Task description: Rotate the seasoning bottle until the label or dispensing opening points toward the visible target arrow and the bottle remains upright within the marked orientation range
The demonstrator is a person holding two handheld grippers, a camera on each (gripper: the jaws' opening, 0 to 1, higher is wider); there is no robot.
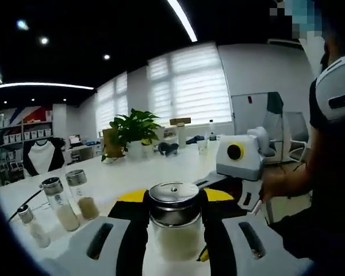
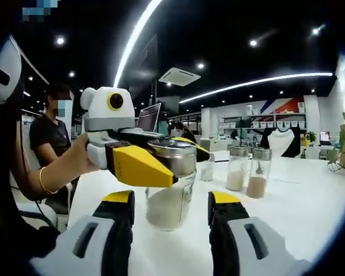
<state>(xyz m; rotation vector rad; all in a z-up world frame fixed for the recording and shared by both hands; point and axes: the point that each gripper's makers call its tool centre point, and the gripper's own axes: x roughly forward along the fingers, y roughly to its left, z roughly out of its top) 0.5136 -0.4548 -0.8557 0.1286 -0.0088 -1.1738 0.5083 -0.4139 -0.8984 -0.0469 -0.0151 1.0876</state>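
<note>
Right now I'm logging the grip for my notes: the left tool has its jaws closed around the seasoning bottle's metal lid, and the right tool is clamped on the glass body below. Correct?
Not quite. The right tool is open: in the right gripper view its jaws stand apart on either side of the seasoning bottle, not touching it. The left tool does hold the bottle at its metal lid.

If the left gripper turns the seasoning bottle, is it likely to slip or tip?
The seasoning bottle looks like smooth clear glass, so it may slip. It is about half filled with pale powder under a metal lid, so probably bottom-heavy and stable. The left gripper fingers close on it near the lid, which should steady it.
</note>
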